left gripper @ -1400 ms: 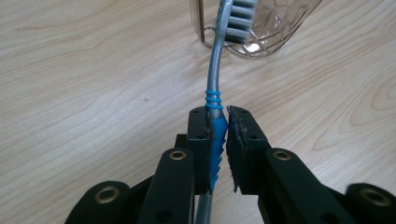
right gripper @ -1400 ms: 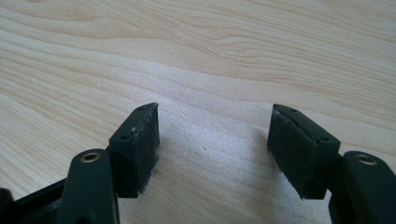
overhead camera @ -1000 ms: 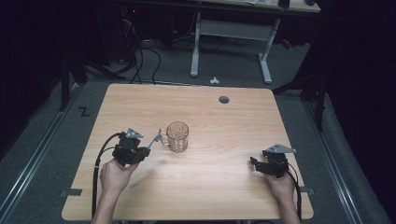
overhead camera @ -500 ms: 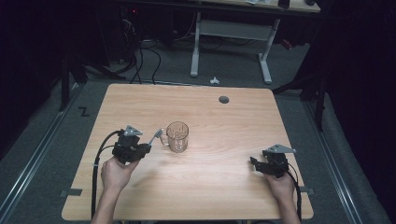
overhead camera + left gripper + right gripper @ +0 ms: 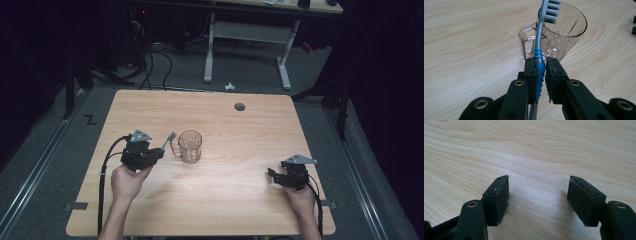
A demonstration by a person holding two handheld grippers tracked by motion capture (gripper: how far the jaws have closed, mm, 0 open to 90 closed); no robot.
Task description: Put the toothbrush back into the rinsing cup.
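A clear glass mug (image 5: pixel 190 146) (image 5: pixel 556 37) with a handle stands upright near the middle of the wooden table (image 5: pixel 235 125). My left gripper (image 5: pixel 160 150) (image 5: pixel 541 75) is shut on a grey and blue toothbrush (image 5: pixel 168 140) (image 5: pixel 539 47). The brush points toward the mug, its bristled head beside the handle and level with the rim. Low over the table at the right, my right gripper (image 5: pixel 272 176) (image 5: pixel 537 197) is open, nothing between its pads but bare wood.
A dark round grommet hole (image 5: pixel 240 106) sits near the table's far edge. Behind the table stands a white desk frame (image 5: pixel 247 35) among cables on the grey floor. A black cable (image 5: pixel 106 165) trails from the left gripper.
My left gripper has moved slightly toward the mug with the toothbrush in it. The right gripper has stayed in place.
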